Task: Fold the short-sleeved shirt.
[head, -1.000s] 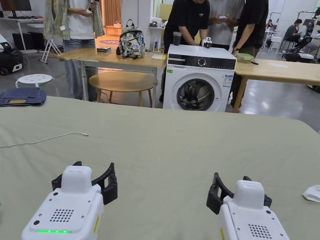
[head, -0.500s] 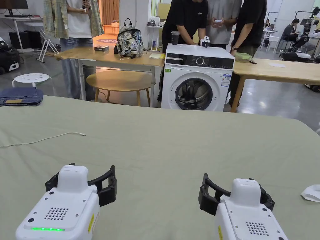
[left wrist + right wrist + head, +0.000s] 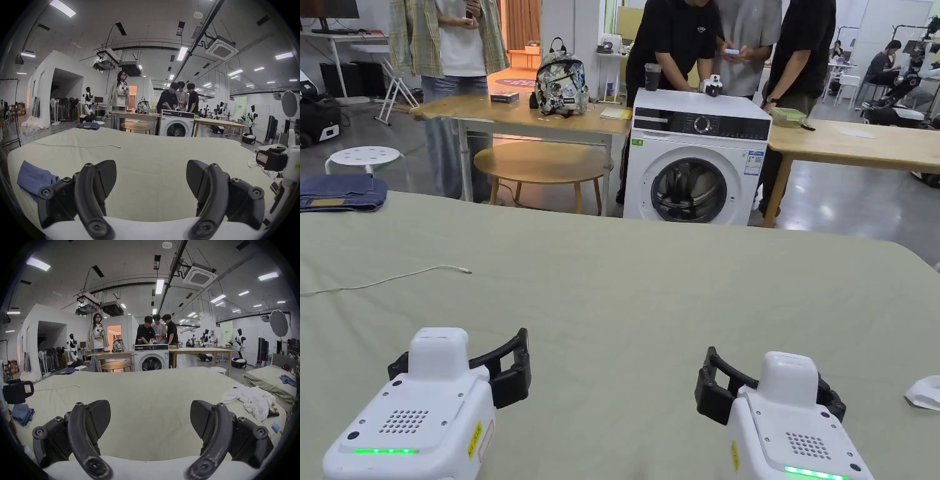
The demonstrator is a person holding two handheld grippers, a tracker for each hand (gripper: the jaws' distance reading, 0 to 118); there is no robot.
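Note:
A crumpled white garment (image 3: 253,400) lies at the right edge of the pale green covered table (image 3: 650,281); in the head view just its tip (image 3: 924,392) shows. A bunched blue garment (image 3: 34,177) lies at the table's near left corner. My left gripper (image 3: 456,350) hovers low over the near left of the cloth, jaws wide apart, nothing between them (image 3: 151,164). My right gripper (image 3: 772,375) hovers beside it at the near right, also open and empty (image 3: 150,404). Both are well apart from either garment.
A thin white cable (image 3: 387,279) trails across the left of the table. Folded jeans (image 3: 340,192) sit at its far left corner. Beyond the far edge stand a washing machine (image 3: 697,162), wooden tables (image 3: 519,119) and several people. Another covered table (image 3: 267,379) stands to the right.
Both grippers have slid slightly back toward me and stay open. The head view has shifted a little. The garments and cable lie as before.

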